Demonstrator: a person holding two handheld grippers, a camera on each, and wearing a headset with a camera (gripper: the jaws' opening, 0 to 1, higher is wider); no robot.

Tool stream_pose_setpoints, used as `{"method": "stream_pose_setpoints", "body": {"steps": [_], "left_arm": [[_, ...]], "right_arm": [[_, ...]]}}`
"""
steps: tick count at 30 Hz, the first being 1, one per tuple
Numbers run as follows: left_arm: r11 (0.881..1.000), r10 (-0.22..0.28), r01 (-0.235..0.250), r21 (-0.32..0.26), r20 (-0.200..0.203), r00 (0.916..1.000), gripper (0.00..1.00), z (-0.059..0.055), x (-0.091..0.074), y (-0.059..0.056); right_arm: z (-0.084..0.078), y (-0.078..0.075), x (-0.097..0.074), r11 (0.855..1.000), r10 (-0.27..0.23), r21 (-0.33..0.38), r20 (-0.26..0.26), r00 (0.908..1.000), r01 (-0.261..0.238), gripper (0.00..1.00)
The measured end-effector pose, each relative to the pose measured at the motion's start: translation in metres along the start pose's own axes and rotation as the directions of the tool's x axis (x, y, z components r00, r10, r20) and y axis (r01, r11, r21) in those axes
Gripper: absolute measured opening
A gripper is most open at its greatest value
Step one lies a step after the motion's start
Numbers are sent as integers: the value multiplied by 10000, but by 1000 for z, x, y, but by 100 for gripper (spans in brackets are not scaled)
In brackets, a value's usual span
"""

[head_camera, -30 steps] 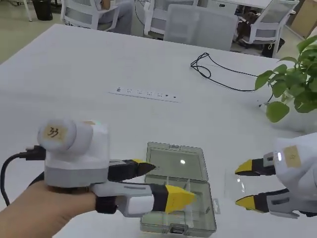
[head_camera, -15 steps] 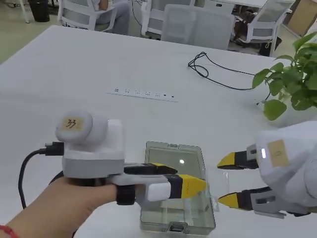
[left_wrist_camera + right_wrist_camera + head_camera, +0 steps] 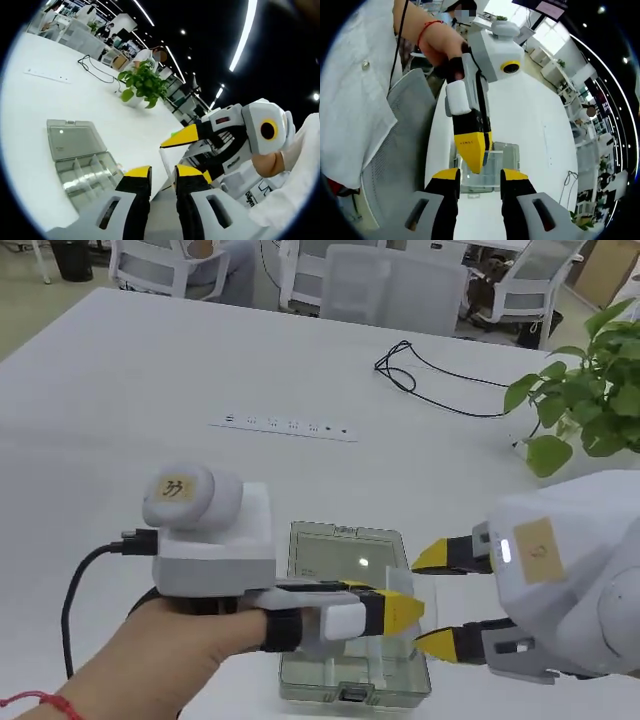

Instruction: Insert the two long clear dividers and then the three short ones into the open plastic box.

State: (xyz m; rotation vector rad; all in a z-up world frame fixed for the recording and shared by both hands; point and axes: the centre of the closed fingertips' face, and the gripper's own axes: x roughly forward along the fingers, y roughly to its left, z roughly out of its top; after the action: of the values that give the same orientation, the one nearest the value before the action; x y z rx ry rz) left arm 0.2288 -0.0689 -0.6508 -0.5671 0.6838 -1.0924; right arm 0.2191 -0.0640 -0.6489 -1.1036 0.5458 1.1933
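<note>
The clear plastic box (image 3: 352, 682) lies open near the table's front edge, its lid (image 3: 345, 552) flat behind it; several dividers stand inside (image 3: 85, 175). My right gripper (image 3: 436, 600) hovers at the box's right edge. A short clear divider (image 3: 408, 582) (image 3: 167, 162) (image 3: 495, 161) is caught edgewise between its jaws. My left gripper (image 3: 395, 600) reaches over the box from the left, jaws a narrow gap apart (image 3: 163, 172), tips against that divider. Whether they pinch it is unclear.
A white power strip (image 3: 285, 426) lies mid-table, a black cable (image 3: 430, 380) coils farther back, and a potted plant (image 3: 585, 400) stands at the right. Office chairs (image 3: 390, 285) line the far edge. A person's hand (image 3: 160, 660) holds the left gripper.
The right gripper carried the divider left to the box's right edge. The left gripper moved right over the box and narrowed its jaws.
</note>
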Motion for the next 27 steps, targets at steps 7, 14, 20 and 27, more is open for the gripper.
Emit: {"method": "stream_pose_setpoints", "body": {"steps": [7,14,20,27], "left_arm": [[9998,-118,119,-186,20,9999,11,-1,0,-1],[9995,-266,267,-176,16,9996,1,-1,1,-3],[9985,-372,371,-409,-14,9993,0,-2,1,-5],[9944,-464,479,-937,181,9988,0,0,0,-7]], "right_arm": [[3,0,1,10000,16,-74,7,10000,-16,33],[4,0,1,10000,54,-53,6,10000,-54,33],[4,1,0,10000,96,-26,7,10000,-96,33],[5,0,0,9999,18,-156,-7,10000,-18,33]]}}
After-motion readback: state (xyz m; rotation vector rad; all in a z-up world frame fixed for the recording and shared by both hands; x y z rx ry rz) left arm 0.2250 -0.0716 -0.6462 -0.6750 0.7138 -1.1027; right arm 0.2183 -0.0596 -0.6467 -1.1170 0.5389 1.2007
